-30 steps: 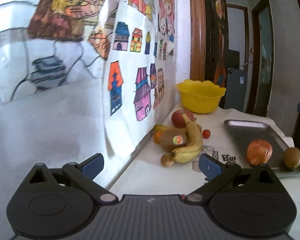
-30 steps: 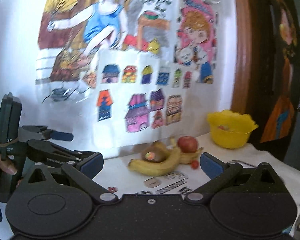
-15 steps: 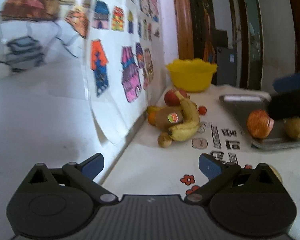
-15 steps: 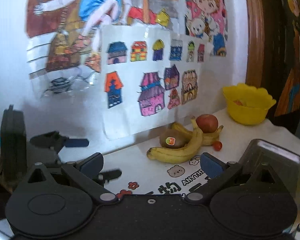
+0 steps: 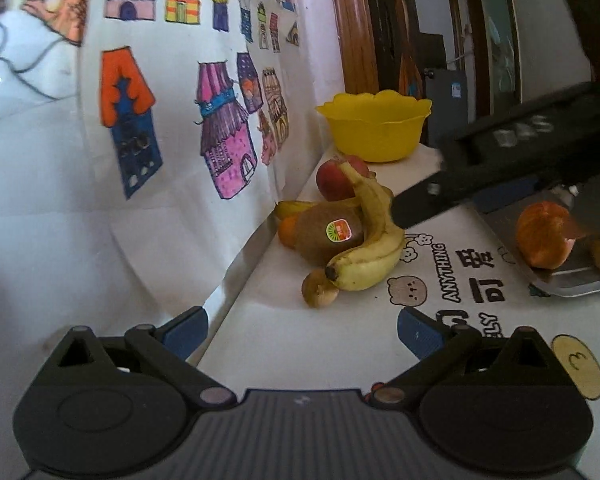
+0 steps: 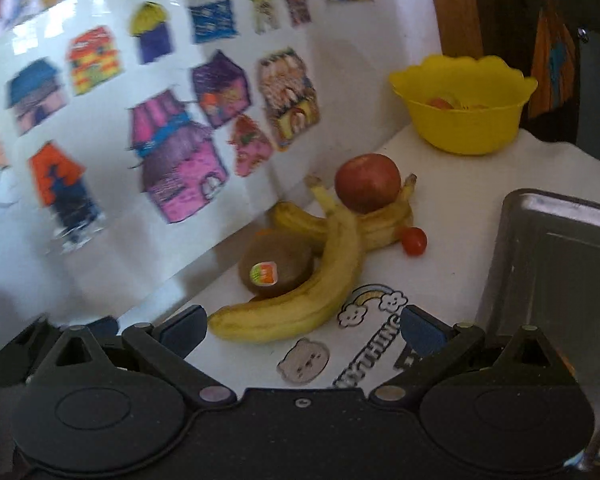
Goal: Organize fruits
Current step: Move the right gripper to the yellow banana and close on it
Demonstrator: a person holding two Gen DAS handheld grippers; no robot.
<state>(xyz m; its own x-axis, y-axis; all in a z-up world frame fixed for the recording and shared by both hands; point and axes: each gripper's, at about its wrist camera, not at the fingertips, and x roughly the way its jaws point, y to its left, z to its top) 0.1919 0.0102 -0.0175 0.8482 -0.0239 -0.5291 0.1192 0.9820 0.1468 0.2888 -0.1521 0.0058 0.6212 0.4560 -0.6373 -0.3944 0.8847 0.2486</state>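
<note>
A pile of fruit lies by the wall: a banana (image 5: 370,256) (image 6: 300,300), a stickered kiwi (image 5: 328,236) (image 6: 276,262), a red apple (image 5: 334,178) (image 6: 367,188), a second banana (image 6: 340,226), a cherry tomato (image 6: 414,241) and a small brown fruit (image 5: 319,289). A metal tray (image 5: 568,276) (image 6: 556,264) holds an apple (image 5: 542,236). My left gripper (image 5: 302,326) is open and empty, short of the pile. My right gripper (image 6: 304,326) is open, with the banana's near end between its fingers; its body (image 5: 500,164) crosses the left wrist view above the tray.
A yellow bowl (image 5: 374,126) (image 6: 462,100) with fruit inside stands at the table's far end. A wall with children's drawings (image 5: 160,100) (image 6: 140,120) borders the table on the left. A printed white tablecloth (image 5: 340,344) covers the table.
Both grippers have moved forward and down toward the fruit pile. The right gripper has come over the tray and now reaches the banana.
</note>
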